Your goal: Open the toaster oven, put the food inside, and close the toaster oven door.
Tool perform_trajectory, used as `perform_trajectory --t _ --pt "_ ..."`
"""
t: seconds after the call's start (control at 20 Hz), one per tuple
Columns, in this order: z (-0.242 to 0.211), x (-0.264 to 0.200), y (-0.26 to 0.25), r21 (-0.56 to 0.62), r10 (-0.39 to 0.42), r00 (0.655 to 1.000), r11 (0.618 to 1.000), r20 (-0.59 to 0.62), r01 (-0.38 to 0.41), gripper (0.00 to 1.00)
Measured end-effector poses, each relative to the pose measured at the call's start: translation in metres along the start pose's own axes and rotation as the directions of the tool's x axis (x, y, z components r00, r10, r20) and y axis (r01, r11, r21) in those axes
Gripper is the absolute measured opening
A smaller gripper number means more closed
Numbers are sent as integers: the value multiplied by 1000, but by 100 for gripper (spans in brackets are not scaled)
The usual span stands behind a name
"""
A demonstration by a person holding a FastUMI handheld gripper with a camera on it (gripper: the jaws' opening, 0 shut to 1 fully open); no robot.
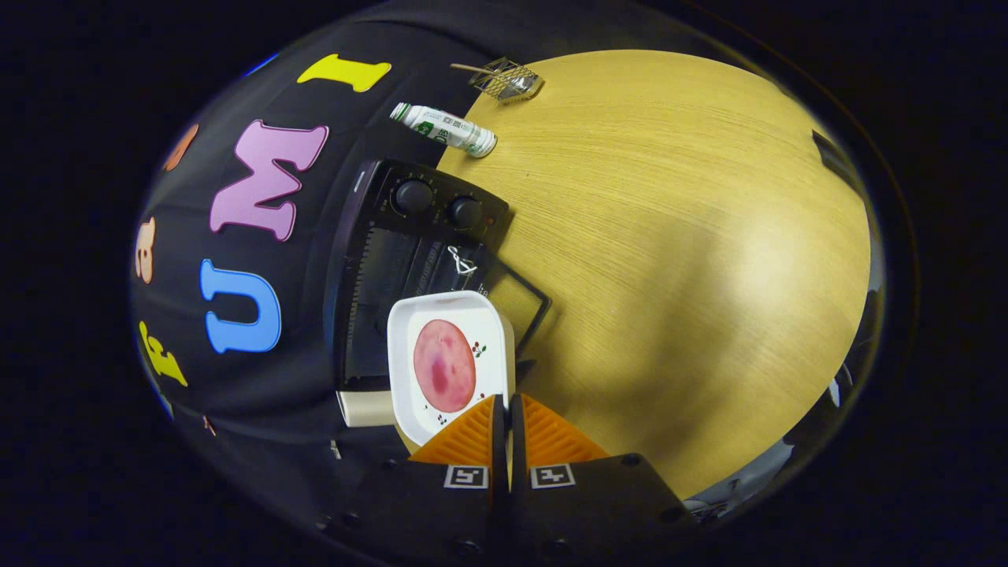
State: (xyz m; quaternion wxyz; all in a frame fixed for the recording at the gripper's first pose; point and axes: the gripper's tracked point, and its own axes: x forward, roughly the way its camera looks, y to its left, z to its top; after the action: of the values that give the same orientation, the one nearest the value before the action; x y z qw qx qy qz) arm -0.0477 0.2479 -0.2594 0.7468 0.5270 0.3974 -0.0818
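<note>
Wooden tabletop (669,236) spreads beside the toaster oven (394,268), its door (516,299) open. My gripper (504,429) pinches the white tray's (405,370) rim, food (443,365) aboard, just before the opening. Next, I judge: slide it inside level.

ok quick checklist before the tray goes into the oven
1. Fingers shut on tray rim: ok.
2. Food sits on the tray: ok.
3. Oven door open: ok, it looks dropped open beside the tray.
4. Tray lined up with the opening: cannot tell, the view is rolled.
5. Rack inside free: cannot tell, the tray hides part of it.
6. Bottle and wire basket lie beyond the oven, out of the path: ok.
</note>
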Motion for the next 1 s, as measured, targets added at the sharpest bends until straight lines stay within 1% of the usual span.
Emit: perform_trajectory --t 0.25,0.5,0.7,0.8,1.0 --pt "-5 49 55 148 -38 993 989 113 21 5" --pt "0 95 76 287 -117 974 956 194 58 5" --pt "-1 127 83 351 -160 963 933 218 76 5" --pt "1 138 92 377 -153 961 924 231 56 5" --pt "7 152 105 384 -131 958 923 256 24 5"
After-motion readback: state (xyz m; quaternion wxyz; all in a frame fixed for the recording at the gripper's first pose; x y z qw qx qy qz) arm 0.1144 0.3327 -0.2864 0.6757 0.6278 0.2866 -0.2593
